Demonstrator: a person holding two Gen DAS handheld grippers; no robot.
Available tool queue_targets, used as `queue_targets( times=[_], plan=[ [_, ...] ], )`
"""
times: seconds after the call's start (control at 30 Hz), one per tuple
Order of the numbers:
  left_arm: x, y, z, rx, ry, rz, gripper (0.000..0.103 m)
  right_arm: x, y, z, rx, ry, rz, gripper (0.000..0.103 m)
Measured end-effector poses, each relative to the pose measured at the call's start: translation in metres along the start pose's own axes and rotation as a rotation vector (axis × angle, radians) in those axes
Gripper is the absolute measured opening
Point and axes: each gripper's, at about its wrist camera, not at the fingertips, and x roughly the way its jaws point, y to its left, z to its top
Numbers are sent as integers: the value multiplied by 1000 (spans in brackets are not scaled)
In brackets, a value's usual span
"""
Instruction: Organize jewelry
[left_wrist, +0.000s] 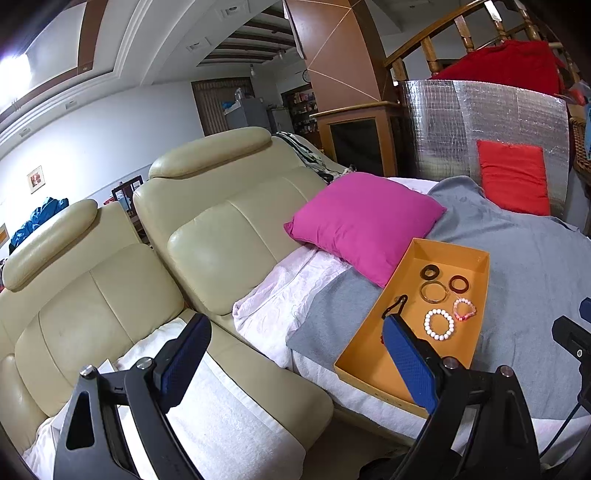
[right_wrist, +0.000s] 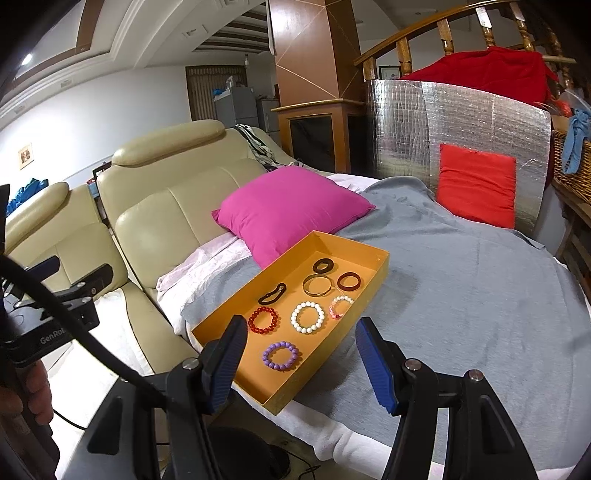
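Jaws of right gripper (right_wrist: 302, 360) spread wide, holding nothing, poised just short of orange tray's (right_wrist: 382, 260) near end. Left gripper (left_wrist: 295, 352) likewise wide open and empty, off tray's left long side, over cream sofa (left_wrist: 122, 280). Tray resting on grey blanket (right_wrist: 461, 295) near bed's left edge, long axis running from near-left corner toward far right, far end beside pink pillow (right_wrist: 291, 208). Inside, all lying flat: purple bead bracelet (right_wrist: 280, 355) nearest, then red bead bracelet (right_wrist: 263, 319) and white bead bracelet (right_wrist: 307, 317). Probably light, elastic-strung, beads smooth and prone to roll; best pinched across one side of loop. Bangles farther back likely rigid and slippery.
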Motion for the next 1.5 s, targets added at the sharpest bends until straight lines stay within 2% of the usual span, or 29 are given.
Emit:
queue_targets(
  times=[1.5],
  plan=[
    [16,5,-3,-4,28,0,94,13,3,6,-7,12,-9,65]
  ],
)
